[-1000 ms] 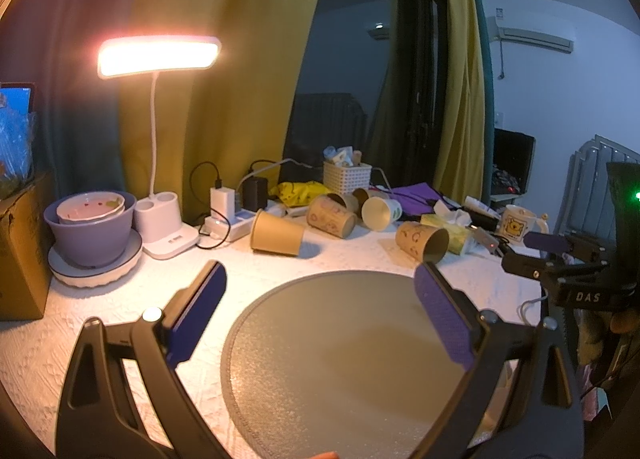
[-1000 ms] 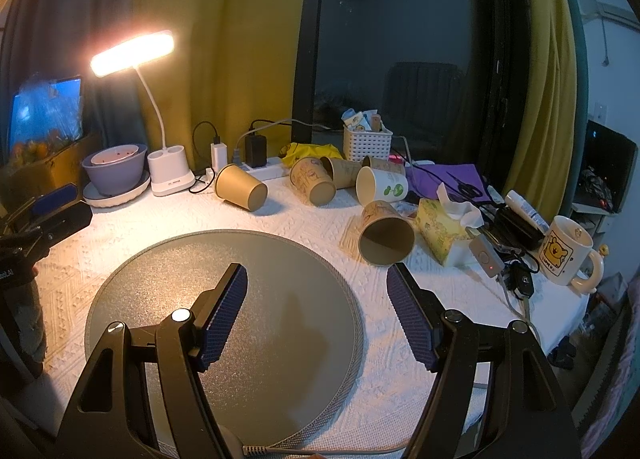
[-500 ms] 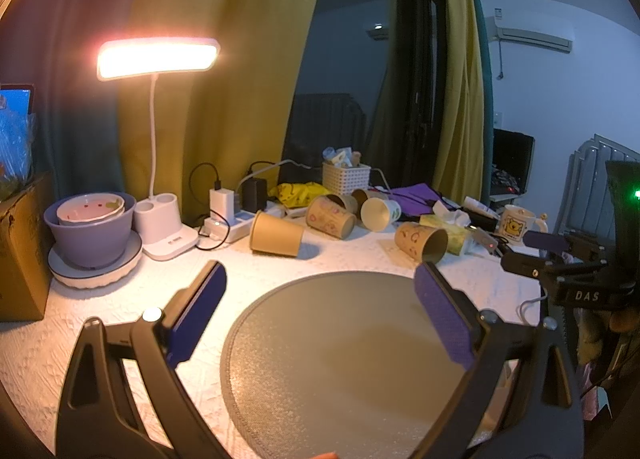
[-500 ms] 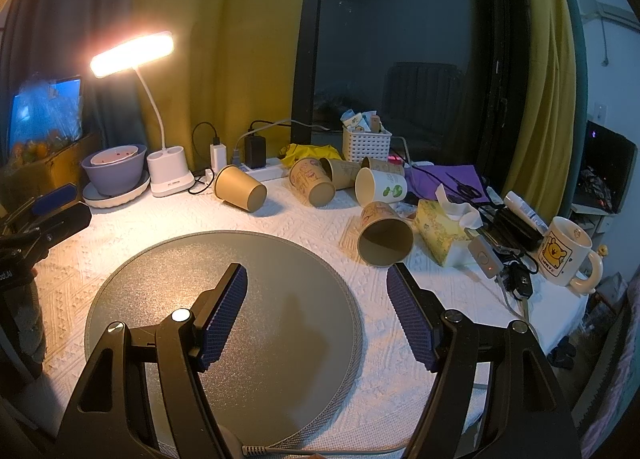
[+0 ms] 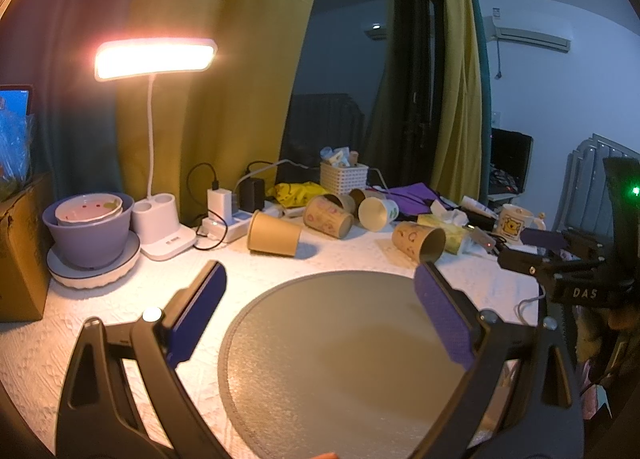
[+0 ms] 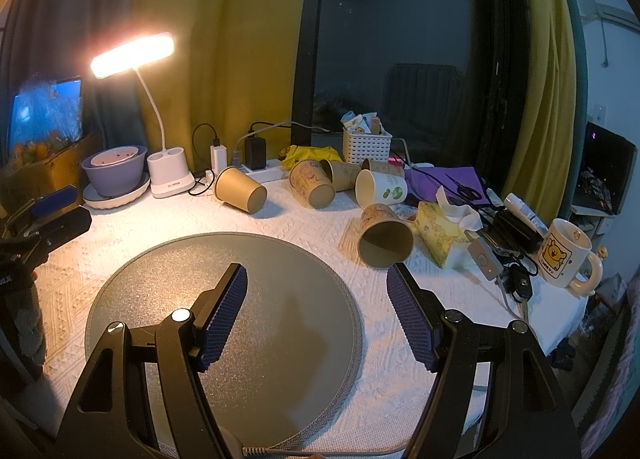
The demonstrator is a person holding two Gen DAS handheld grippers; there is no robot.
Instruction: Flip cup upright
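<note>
My right gripper (image 6: 316, 315) and left gripper (image 5: 320, 319) both stand wide apart, holding nothing, above the round grey mat (image 6: 280, 259) on the white tablecloth (image 6: 312, 219). Just beyond the mat's right edge, the nearest paper cup (image 6: 385, 237) lies on its side, long axis horizontal, mouth facing me and slightly right in the right wrist view; beside it sits a tissue pack (image 6: 438, 233). Farther back, a plain brown cup (image 6: 240, 189) and other cups (image 6: 312, 183) also lie sideways. Only the right view shows the bear mug (image 6: 564, 253) fully; the left view shows an air conditioner (image 5: 528, 39).
</note>
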